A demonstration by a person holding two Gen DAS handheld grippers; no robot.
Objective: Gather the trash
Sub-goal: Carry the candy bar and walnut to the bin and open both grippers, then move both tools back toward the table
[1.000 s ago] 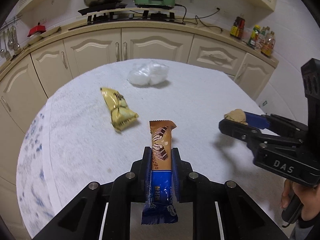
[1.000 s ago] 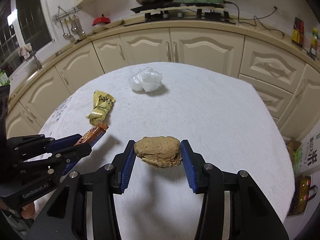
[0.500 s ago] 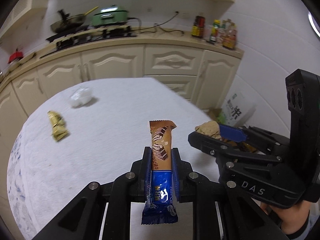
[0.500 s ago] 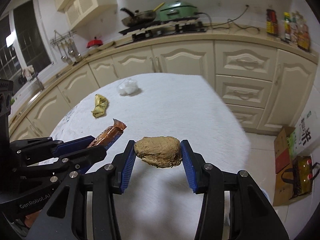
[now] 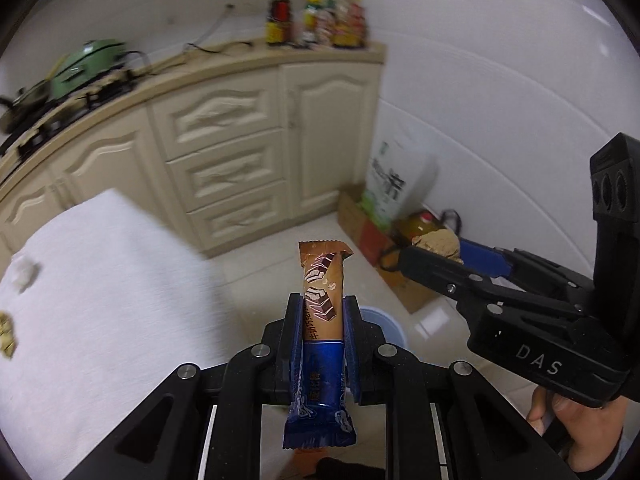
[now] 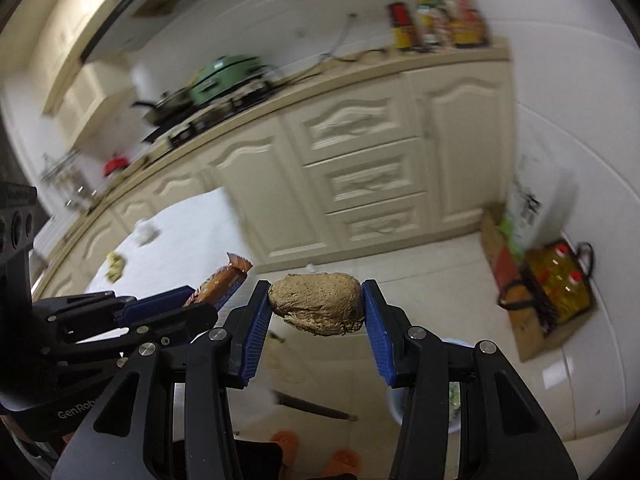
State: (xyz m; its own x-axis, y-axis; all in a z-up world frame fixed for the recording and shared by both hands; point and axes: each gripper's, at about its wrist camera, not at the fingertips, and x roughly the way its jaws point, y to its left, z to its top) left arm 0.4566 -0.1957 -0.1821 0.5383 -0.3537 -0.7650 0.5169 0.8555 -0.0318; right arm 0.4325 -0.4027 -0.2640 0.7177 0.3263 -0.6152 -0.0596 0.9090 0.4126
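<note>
Cream kitchen cabinets with carved drawer fronts (image 5: 224,148) fill the middle of the frame, pretty blurred. A green lidded electric pot (image 6: 226,76) sits on the countertop at upper left, with sauce bottles (image 5: 320,16) up top. Lower right, a cardboard box (image 6: 548,320) on the pale tiled floor (image 6: 440,256) holds yellow oil bottles (image 6: 560,284).

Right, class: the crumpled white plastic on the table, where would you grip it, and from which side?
Probably across its middle, from above: the white plastic is a soft, handleless lump lying on the table, so jaws can straddle it.
</note>
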